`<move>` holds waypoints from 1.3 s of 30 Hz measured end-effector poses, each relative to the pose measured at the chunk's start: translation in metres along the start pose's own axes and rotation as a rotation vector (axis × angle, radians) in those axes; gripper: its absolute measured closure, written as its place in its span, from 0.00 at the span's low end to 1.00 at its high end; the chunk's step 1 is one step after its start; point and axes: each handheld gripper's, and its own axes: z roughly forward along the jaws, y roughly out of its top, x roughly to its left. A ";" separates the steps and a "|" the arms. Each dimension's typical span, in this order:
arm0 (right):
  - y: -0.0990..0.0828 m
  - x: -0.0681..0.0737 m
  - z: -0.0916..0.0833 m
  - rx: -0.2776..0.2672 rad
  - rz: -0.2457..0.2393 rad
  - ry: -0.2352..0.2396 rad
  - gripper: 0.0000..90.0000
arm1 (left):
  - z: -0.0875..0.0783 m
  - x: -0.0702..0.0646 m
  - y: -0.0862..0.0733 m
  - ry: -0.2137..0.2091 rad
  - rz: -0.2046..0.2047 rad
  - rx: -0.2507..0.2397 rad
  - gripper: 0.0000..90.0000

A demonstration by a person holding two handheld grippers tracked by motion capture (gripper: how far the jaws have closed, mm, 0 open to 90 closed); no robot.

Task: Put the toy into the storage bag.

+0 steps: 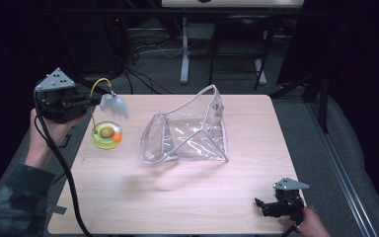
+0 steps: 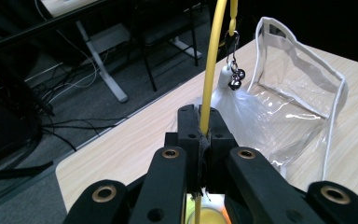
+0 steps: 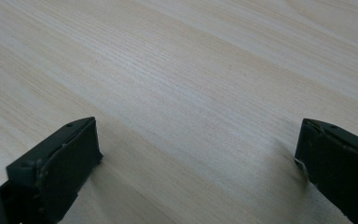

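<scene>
A cat toy stands at the table's left: a round yellow-green base (image 1: pixel 106 136) holding an orange ball (image 1: pixel 117 138), with a thin yellow wire (image 1: pixel 98 84) arching up to a white feather tuft (image 1: pixel 113 105). My left gripper (image 1: pixel 93 101) is shut on that wire. In the left gripper view the wire (image 2: pixel 209 84) runs up between the closed jaws of my left gripper (image 2: pixel 204 135), with small bells (image 2: pixel 235 80) and the feather (image 2: pixel 235 109) hanging beyond. A clear plastic pouch (image 1: pixel 187 131) stands open mid-table. My right gripper (image 1: pixel 260 203) rests open at the near right corner, nothing between its jaws (image 3: pixel 198 158).
The light wooden table (image 1: pixel 177 197) ends close to the right gripper at its near edge. Beyond the far edge are desk legs (image 1: pixel 184 59), cables on the floor (image 1: pixel 148 47) and dark surroundings. The pouch (image 2: pixel 303 93) lies just past the feather.
</scene>
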 end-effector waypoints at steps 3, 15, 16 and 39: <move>0.000 0.000 0.000 0.000 0.000 0.000 0.00 | 0.001 -0.001 0.004 -0.004 0.006 -0.002 0.98; 0.000 0.000 0.000 0.000 0.000 0.000 0.00 | 0.012 -0.014 0.031 -0.032 0.063 -0.013 0.98; 0.000 0.000 0.000 0.000 0.000 0.000 0.00 | 0.013 -0.016 0.033 -0.035 0.064 -0.013 0.98; 0.000 0.000 0.000 0.000 0.000 0.000 0.00 | 0.041 -0.033 0.056 -0.093 0.112 -0.005 0.98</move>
